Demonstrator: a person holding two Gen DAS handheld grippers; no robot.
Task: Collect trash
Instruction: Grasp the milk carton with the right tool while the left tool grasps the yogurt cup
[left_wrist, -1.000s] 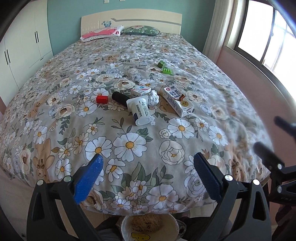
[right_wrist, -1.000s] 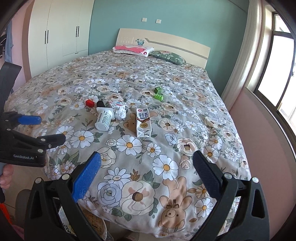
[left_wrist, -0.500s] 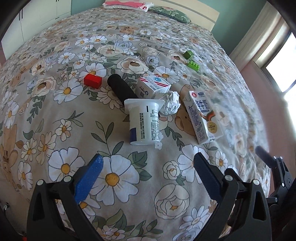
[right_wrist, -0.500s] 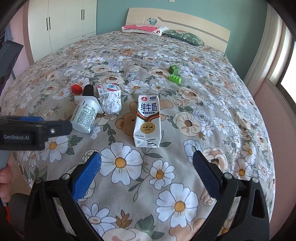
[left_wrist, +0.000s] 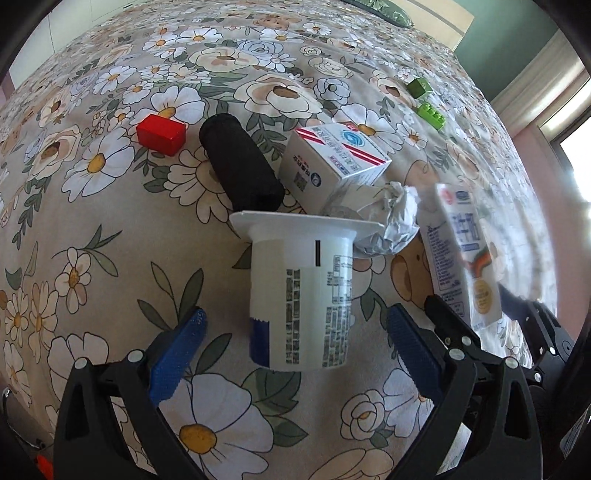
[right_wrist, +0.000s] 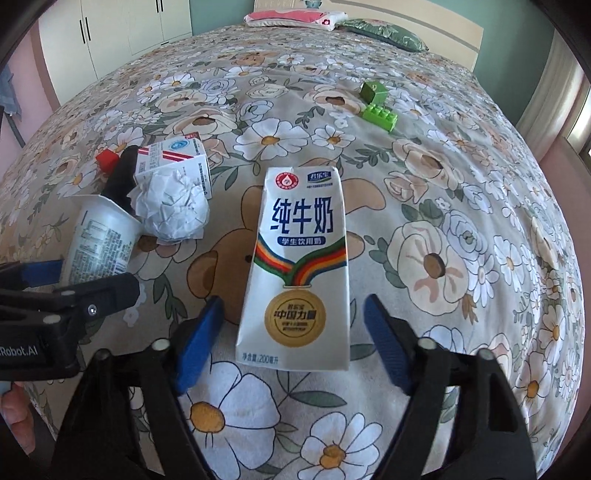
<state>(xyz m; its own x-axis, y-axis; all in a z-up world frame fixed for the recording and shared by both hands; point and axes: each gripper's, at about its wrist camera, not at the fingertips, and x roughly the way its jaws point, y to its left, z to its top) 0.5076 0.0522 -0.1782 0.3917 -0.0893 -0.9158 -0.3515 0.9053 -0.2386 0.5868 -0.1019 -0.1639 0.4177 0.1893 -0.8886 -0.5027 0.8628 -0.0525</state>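
Note:
A white yogurt cup (left_wrist: 301, 295) lies on its side on the floral bedspread, its base between the open fingers of my left gripper (left_wrist: 295, 332). A white milk carton (right_wrist: 297, 266) lies flat with its bottom end between the open fingers of my right gripper (right_wrist: 293, 328). Neither gripper touches its item. Behind them lie a crumpled paper ball (right_wrist: 170, 206), a small white box (left_wrist: 332, 162) and a black cylinder (left_wrist: 240, 166). The cup also shows in the right wrist view (right_wrist: 99, 240), with the left gripper beside it.
A red block (left_wrist: 160, 133) lies left of the black cylinder. Two green blocks (right_wrist: 378, 110) lie farther up the bed. Pillows (right_wrist: 295, 16) and the headboard are at the far end. A white wardrobe (right_wrist: 110, 33) stands at left, a window at right.
Both grippers have moved forward and down to the bed. The left now straddles the yogurt cup's base and the right the milk carton's bottom end. Both stay open.

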